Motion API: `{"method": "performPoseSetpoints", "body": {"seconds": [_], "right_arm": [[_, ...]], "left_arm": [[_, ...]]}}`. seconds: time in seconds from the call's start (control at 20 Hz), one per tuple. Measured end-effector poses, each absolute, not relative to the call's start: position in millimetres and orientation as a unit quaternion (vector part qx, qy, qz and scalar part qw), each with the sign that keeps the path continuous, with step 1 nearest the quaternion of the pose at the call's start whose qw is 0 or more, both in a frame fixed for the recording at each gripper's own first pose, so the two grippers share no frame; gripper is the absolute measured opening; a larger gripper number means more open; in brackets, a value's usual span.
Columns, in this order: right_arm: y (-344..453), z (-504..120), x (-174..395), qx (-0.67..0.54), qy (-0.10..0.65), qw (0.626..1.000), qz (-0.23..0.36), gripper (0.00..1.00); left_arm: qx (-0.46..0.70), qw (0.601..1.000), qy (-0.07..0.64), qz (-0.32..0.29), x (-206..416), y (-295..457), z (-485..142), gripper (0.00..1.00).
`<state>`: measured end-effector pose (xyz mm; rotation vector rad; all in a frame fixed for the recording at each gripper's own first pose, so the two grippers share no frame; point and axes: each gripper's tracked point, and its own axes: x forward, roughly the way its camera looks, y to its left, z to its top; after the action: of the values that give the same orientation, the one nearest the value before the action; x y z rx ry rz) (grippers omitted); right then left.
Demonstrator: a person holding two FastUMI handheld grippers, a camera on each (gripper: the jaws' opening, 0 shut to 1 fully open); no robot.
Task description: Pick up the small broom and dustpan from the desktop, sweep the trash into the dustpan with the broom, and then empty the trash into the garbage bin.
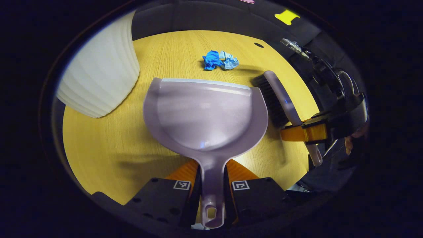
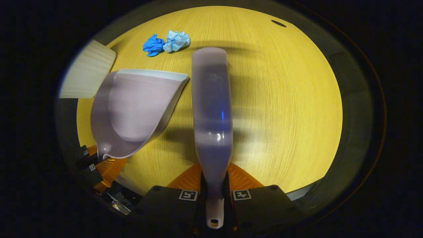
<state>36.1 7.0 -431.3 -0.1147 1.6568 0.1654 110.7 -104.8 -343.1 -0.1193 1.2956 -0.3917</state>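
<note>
Two crumpled blue paper scraps (image 1: 220,60) lie on the yellow wooden desktop (image 1: 109,145), just beyond the lilac plastic dustpan (image 1: 205,114); the sweep wants its lip flat and close. The left gripper (image 1: 211,185) clamps its handle, while the right gripper (image 2: 214,193) clamps the lilac black-bristled broom (image 2: 211,109) beside it.

Pale lilac dustpan (image 1: 205,112), lilac-backed broom (image 2: 211,109) with black bristles, blue crumpled trash (image 1: 219,60), yellow wood-grain desktop (image 2: 281,109), white ribbed bin (image 1: 99,69)
</note>
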Motion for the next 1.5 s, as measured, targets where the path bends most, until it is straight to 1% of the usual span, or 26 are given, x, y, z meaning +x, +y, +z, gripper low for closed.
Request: {"method": "performPoseSetpoints", "body": {"seconds": [0.15,0.35,0.55,0.75,0.9,1.15,1.25,1.4,1.5], "right_arm": [[6.8,-425.5,58.4,-0.041,0.730,0.677,0.082,0.24],[-6.5,-417.0,117.8,-0.052,0.713,0.694,0.085,0.24],[-5.0,-416.4,169.5,-0.068,0.706,0.698,0.104,0.23],[5.1,-424.8,202.6,-0.106,0.706,0.686,0.138,0.23],[23.8,-424.8,208.8,-0.122,0.715,0.665,0.179,0.23],[28.3,-439.8,198.8,-0.257,0.684,0.623,0.278,0.23],[33.6,-440.8,198.4,-0.276,0.679,0.606,0.309,0.23],[44.0,-430.6,205.0,-0.278,0.671,0.599,0.336,0.23],[39.4,-429.3,199.0,-0.285,0.667,0.592,0.351,0.23]], "left_arm": [[-0.047,0.769,0.607,-0.194,109.8,-100.7,-342.6,0.29],[-0.025,0.764,0.612,-0.202,113.7,-81.6,-338.9,0.29],[0.013,0.752,0.621,-0.221,124.0,-65.8,-334.9,0.29],[0.058,0.731,0.628,-0.259,141.8,-46.5,-334.5,0.29],[0.084,0.716,0.634,-0.279,150.7,-37.1,-335.2,0.29],[0.117,0.702,0.628,-0.314,159.3,-25.4,-337.9,0.30],[0.127,0.699,0.626,-0.323,166.0,-21.0,-337.3,0.29],[0.159,0.691,0.618,-0.339,168.6,-11.8,-343.6,0.29],[0.167,0.690,0.613,-0.346,169.7,-10.1,-345.6,0.29]]}}
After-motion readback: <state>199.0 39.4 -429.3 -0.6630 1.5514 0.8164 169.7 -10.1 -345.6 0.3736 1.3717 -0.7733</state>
